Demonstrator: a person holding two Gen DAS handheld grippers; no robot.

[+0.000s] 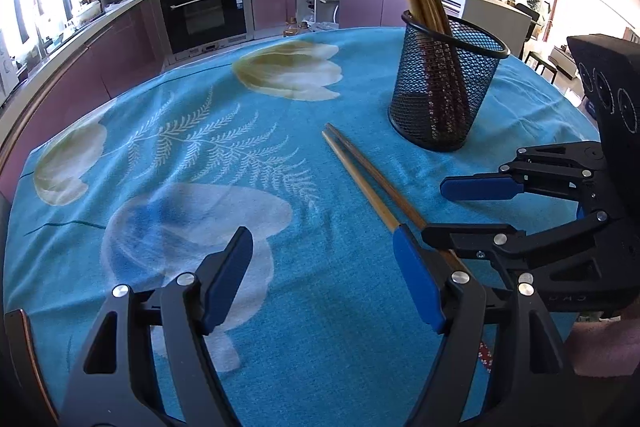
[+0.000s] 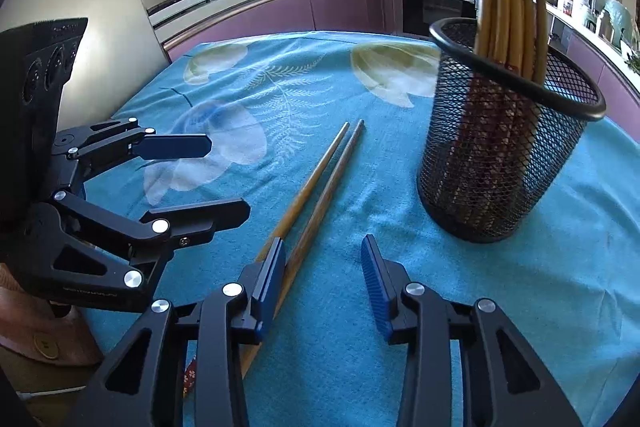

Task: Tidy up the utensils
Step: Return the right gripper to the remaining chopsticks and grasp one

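**Wooden pair at risk of splitting**

Left gripper wide, empty. At centre, chopsticks flat on blue tablecloth, seemingly just one stick inside half-narrowed, not-yet-pinching right gripper. Likely slip: grabbing one, rolling its twin off. At right, mesh holder near enough to knock.

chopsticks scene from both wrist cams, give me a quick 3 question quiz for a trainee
1. True or false: the mesh holder already has chopsticks standing in it.
2. How many loose chopsticks lie on the blue tablecloth?
A. one
B. two
C. four
3. In the right wrist view, on which side of the right gripper does the holder stand?

Key
1. True: several stand in it, leaning against the rim.
2. B: two, side by side, running from beside the holder toward the grippers.
3. On the picture's right, beyond the fingertips; the left gripper is at the picture's left.
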